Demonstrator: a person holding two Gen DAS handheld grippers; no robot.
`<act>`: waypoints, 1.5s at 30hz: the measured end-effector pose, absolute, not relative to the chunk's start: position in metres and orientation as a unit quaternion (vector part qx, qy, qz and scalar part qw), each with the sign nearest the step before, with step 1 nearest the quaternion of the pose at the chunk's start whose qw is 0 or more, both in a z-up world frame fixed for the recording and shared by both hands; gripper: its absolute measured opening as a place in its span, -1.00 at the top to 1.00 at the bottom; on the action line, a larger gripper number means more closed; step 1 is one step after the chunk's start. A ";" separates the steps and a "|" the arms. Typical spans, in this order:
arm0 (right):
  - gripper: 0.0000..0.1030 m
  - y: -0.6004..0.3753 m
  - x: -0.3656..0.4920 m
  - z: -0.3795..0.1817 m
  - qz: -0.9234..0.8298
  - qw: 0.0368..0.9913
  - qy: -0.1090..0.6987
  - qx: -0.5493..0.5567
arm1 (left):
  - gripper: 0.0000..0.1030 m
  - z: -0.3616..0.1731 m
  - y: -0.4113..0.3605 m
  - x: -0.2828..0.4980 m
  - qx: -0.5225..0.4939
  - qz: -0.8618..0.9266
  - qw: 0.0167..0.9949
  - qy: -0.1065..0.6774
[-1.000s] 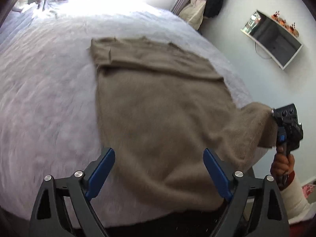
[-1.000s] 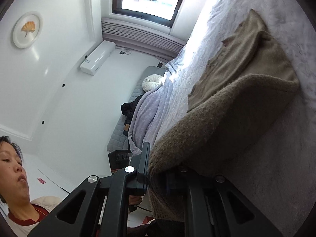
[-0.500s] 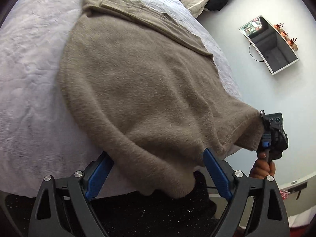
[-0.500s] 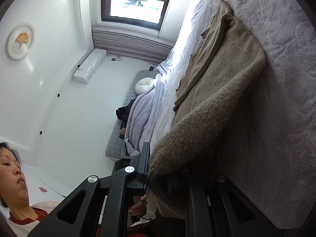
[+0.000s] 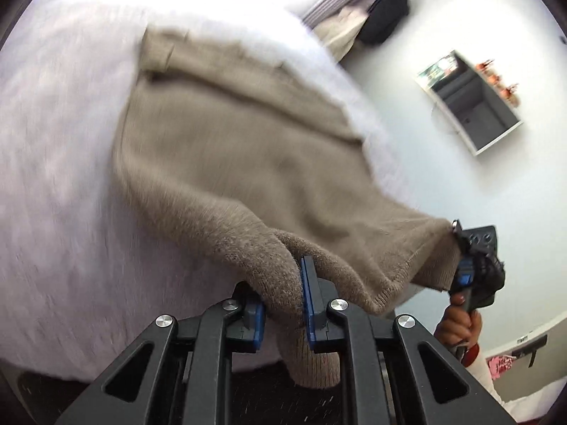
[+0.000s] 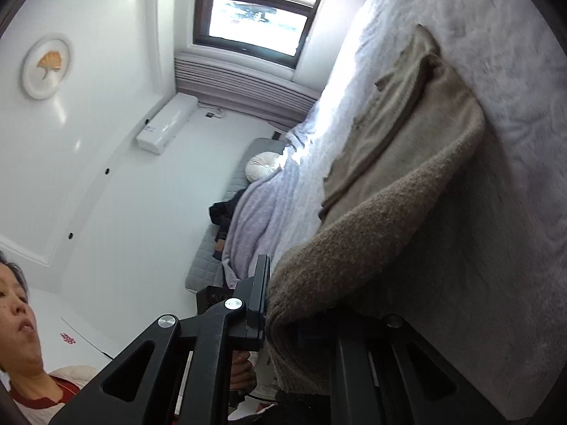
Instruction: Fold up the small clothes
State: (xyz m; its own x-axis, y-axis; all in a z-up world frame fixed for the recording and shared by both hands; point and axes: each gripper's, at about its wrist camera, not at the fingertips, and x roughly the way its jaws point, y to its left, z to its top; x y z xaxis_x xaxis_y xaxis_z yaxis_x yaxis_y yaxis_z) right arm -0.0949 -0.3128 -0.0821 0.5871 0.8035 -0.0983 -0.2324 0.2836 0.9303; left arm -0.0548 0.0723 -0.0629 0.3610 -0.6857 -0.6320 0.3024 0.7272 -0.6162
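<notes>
No legible writing on sweater (image 5: 248, 163).

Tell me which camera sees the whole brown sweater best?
The left wrist view: the sweater lies spread across the bed there, nearly all visible. The right wrist view sees it edge-on, mostly the bunched near hem.

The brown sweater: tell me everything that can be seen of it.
The brown sweater is a fuzzy taupe knit that lies spread on the white bed cover, with a folded band across its far end. Its near hem has a ribbed edge and is lifted off the bed. The left gripper is closing on a bunched corner of the hem, with cloth between its blue pads. The right gripper is shut on the other corner, so the hem sags between the two.
</notes>
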 end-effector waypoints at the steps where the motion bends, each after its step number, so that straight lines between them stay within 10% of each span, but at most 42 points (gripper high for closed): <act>1: 0.75 -0.314 -0.091 -0.073 0.353 0.748 0.286 0.484 | 0.64 -0.054 0.072 -0.051 -0.202 -0.311 0.805 0.463; 14: 0.75 -0.338 0.045 -0.013 0.356 0.768 0.260 0.465 | 0.64 -0.001 0.097 0.082 -0.206 -0.280 0.854 0.387; 33: 0.75 -0.357 0.213 -0.158 0.199 0.745 0.399 0.496 | 0.63 -0.114 0.072 0.237 -0.188 -0.221 0.810 0.510; 36: 0.49 -0.356 0.209 -0.150 0.193 0.746 0.410 0.488 | 0.32 -0.099 0.076 0.223 -0.179 -0.234 0.812 0.504; 38: 0.06 -0.357 0.200 -0.139 0.198 0.751 0.407 0.480 | -0.45 -0.085 0.080 0.211 -0.164 -0.231 0.829 0.483; 45: -0.05 -0.350 0.166 -0.120 0.229 0.752 0.412 0.461 | -0.47 -0.085 0.072 0.187 -0.138 -0.272 0.809 0.503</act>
